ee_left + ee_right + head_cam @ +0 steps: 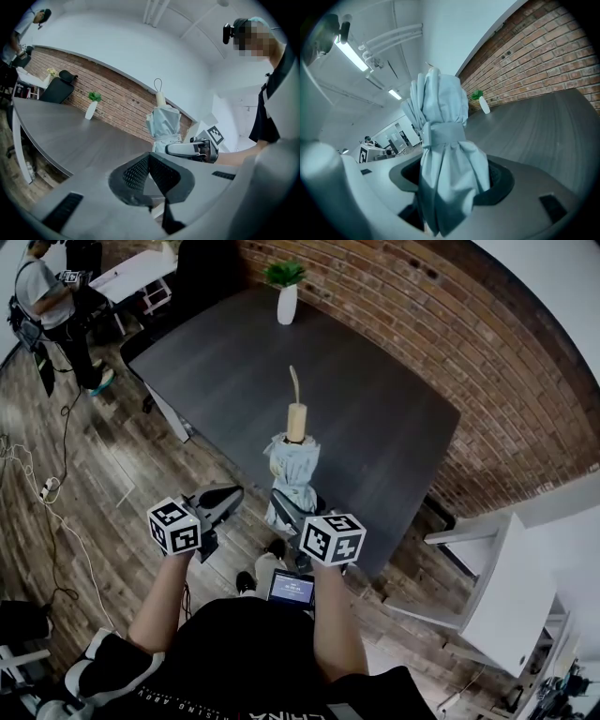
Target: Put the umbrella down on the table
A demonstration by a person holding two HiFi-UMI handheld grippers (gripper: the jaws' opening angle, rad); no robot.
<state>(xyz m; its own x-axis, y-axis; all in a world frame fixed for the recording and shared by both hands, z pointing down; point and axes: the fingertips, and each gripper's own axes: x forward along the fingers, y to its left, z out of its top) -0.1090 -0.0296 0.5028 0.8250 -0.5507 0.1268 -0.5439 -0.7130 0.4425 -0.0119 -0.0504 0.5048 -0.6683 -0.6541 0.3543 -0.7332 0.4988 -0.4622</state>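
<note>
Head view: umbrella (pixel 292 474) stands upright in your right claw (pixel 287 512), wooden handle up, at the near edge of the bench (pixel 375 427). Bare top stretches ahead of it. Your left claw (pixel 220 499) sits just beside it on the left, apart from the cloth.

Left gripper view: left claw pressed together, nothing in it. Umbrella is off to its right.

Right gripper view: right claw pinches the folded cloth below the strap. Long axis is vertical and the bench wants it flat, so you'd likely tip the handle forward over the top.
</note>
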